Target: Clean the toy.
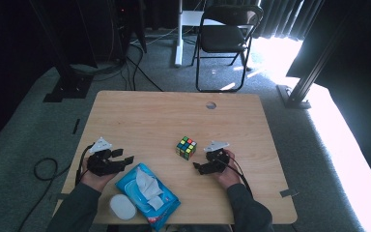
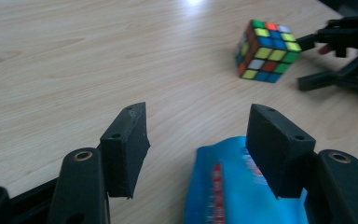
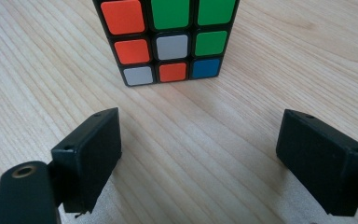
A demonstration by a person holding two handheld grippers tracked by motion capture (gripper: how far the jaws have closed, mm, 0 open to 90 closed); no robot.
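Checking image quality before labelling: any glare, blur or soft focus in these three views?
High view: sunlight through the curtain blows out the floor at right; the table is evenly lit, the surroundings dark. Left gripper view: the blue wipes pack is soft up close and the Rubik's cube slightly soft, with a glare spot at the top edge. Right gripper view: the cube's stickers are crisp, and its own pads blur a little.

I can read no text, brand or number anywhere. The blue wipes pack (image 2: pixel 242 186) carries a red and white print in my left gripper view, but it is too blurred to make out.
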